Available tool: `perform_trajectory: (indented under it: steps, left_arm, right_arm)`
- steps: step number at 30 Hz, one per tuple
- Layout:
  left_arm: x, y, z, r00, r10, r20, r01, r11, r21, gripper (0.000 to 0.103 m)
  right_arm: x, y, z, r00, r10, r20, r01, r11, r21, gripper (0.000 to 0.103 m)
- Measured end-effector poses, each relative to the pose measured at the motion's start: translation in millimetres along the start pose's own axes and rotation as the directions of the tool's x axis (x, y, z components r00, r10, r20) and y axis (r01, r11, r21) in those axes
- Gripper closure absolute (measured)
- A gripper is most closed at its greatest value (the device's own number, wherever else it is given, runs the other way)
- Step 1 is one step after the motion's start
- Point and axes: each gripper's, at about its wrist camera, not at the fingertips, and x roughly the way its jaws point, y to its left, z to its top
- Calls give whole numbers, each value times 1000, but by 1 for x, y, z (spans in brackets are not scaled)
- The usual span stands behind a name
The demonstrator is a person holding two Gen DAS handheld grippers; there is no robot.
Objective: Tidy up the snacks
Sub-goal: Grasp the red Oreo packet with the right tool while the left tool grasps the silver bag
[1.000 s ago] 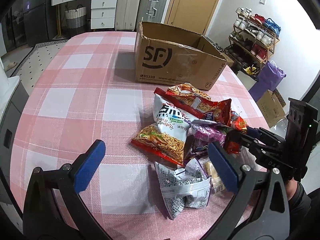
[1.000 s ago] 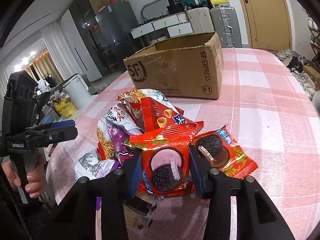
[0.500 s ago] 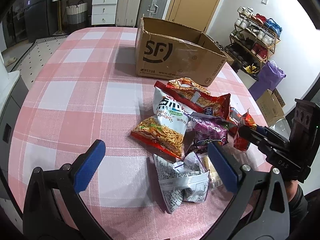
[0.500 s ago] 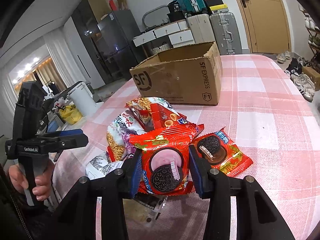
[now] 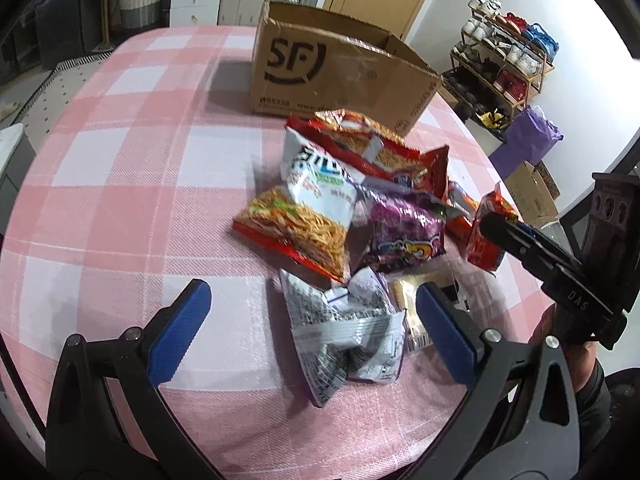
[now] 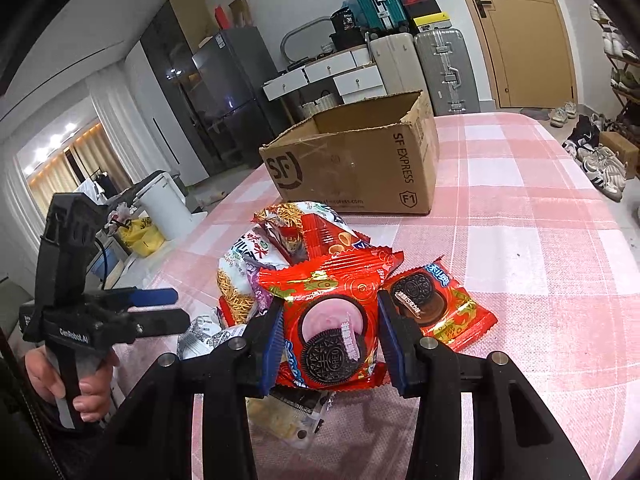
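I'm working in someone's home, at a table with a pink checked cloth [image 5: 120, 168]. Beyond the table stand a dark fridge [image 6: 224, 92], white drawers [image 6: 352, 76] and suitcases [image 6: 444, 68] beside a wooden door [image 6: 528, 32]. To its right, probably a shoe rack [image 5: 504, 64].

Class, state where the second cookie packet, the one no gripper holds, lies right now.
In the right wrist view, the loose cookie packet lies flat on the checked tablecloth, just right of the packet in the right gripper.
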Motion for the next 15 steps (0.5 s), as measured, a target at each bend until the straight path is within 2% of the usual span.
perform_trajectory:
  steps: [15]
  left_arm:
    - [28, -4, -10, 997, -11, -71, 11, 1000, 0, 1]
  right_arm:
    - [-4, -1, -4, 1000, -5, 0, 5, 1000, 14, 60]
